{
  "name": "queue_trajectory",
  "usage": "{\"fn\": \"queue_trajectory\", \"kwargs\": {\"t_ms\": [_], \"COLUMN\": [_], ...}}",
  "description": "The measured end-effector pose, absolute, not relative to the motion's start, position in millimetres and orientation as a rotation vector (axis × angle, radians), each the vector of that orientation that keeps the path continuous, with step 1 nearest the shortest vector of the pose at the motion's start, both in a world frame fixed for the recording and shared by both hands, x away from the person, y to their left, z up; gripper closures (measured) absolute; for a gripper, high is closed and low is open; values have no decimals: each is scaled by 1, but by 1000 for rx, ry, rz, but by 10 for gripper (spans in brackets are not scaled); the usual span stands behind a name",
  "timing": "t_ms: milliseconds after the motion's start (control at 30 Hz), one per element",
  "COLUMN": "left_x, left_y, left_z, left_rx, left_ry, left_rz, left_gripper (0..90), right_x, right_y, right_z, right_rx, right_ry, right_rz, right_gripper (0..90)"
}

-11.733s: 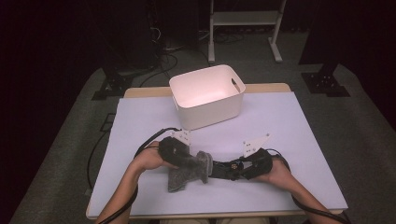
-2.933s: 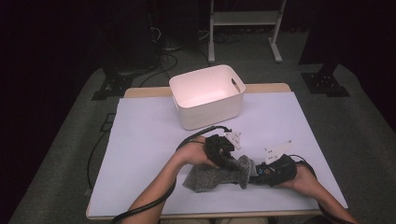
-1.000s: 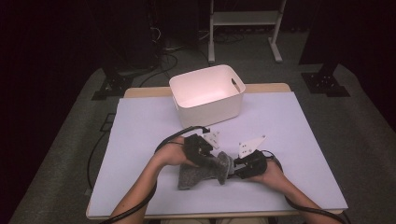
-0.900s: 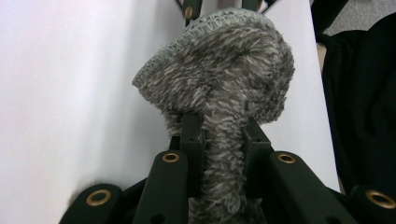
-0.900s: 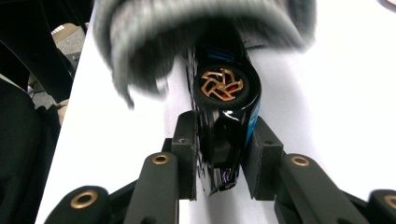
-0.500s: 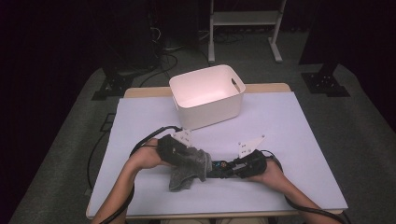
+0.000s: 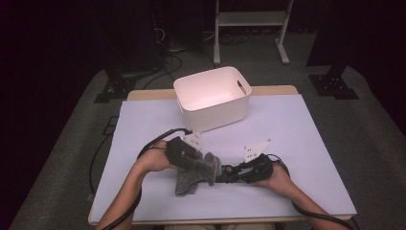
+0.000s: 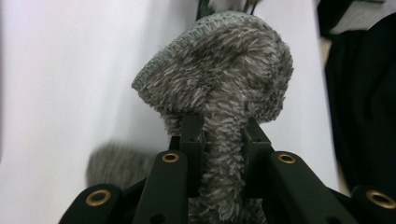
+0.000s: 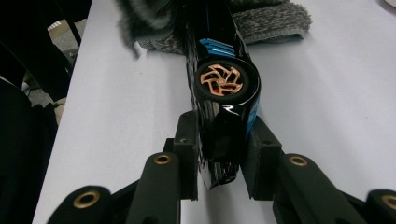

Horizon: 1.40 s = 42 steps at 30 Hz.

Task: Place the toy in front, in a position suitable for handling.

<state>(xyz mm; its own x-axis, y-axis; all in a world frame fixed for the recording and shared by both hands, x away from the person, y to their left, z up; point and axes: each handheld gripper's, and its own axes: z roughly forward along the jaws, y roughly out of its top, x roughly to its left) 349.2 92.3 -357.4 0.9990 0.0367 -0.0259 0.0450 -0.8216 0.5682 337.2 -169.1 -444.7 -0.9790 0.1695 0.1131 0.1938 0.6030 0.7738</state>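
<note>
Wiping stage: left gripper (image 7: 191, 155) clamped on grey cloth (image 7: 196, 170), right gripper (image 7: 242, 171) clamped on black toy car (image 9: 223, 84), both near the desk's (image 7: 306, 143) front edge. Next move, judged: draw cloth along car body, grip kept firm.

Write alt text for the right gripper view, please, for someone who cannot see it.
The right gripper clamps its two black jaws on the end of a glossy black toy car with a copper-coloured wheel, lying on its side on the white table. The car's far end meets a fuzzy grey cloth.
</note>
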Motion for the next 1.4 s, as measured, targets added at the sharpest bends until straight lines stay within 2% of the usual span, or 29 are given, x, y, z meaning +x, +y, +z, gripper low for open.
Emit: {"fn": "queue_trajectory", "kwargs": {"t_ms": [233, 433, 1100, 1400], "left_x": [353, 356, 348, 346], "left_y": [43, 36, 135, 157], "left_z": [-367, -367, -365, -383], "left_rx": [2559, 2562, 2536, 2509], "left_ry": [-30, -37, 172, 245], "left_rz": [-52, -65, 18, -30], "left_gripper": [755, 755, 753, 753], "right_x": [336, 336, 337, 338], "right_y": [-167, -166, -165, -163], "right_z": [-444, -444, -443, -440], "right_rx": [-303, -304, -306, -320], "right_ry": [-2801, -2800, -2803, -2801], "right_rz": [-1349, -1346, -1328, -1296], "right_gripper": [692, 693, 692, 684]}}
